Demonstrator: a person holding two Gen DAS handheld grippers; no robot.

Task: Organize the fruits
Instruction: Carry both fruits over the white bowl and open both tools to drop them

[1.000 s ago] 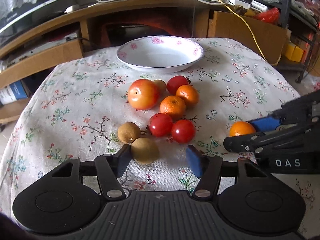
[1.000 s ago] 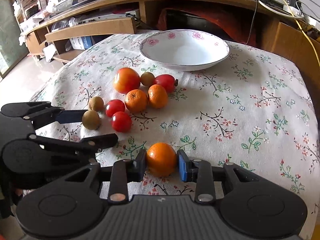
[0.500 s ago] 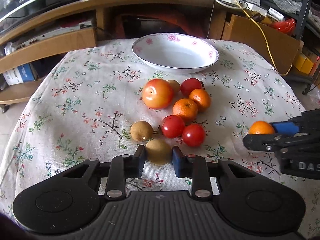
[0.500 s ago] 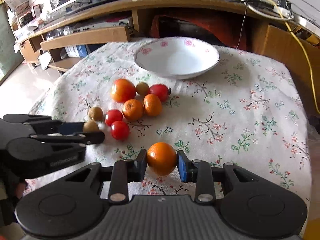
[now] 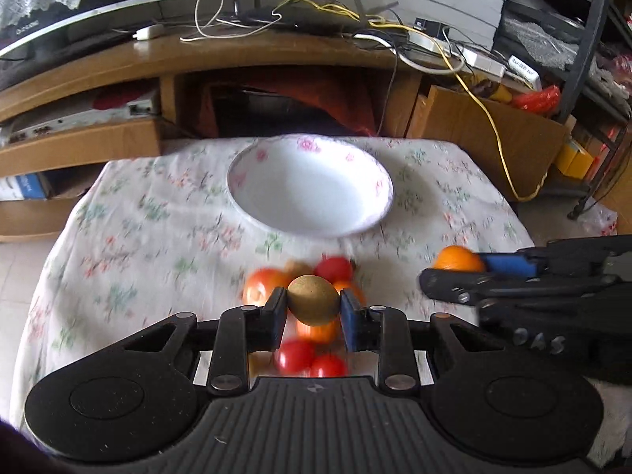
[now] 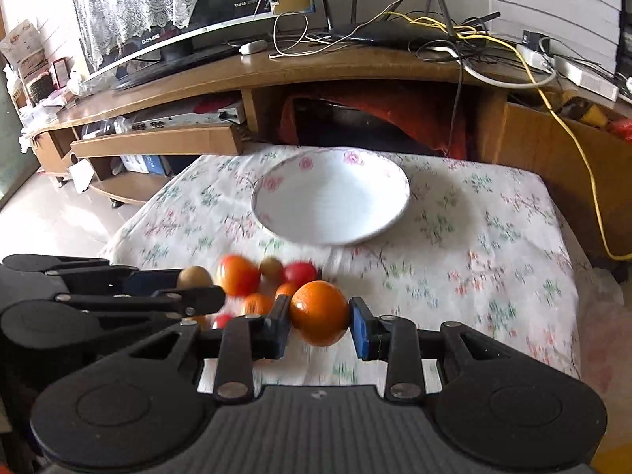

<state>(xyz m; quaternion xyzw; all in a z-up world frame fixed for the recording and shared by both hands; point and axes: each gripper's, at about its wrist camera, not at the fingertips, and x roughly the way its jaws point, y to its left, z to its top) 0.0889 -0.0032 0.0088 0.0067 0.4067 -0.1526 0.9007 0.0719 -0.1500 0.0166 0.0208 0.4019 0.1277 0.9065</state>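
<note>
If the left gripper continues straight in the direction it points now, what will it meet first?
Probably the fruit pile on the tablecloth, just beyond the brown fruit that the left gripper holds; the white bowl lies farther on. Depth is unclear.

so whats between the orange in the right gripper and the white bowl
In the right wrist view, only bare floral tablecloth lies between the orange and the bowl; the loose fruit pile sits off to the left.
</note>
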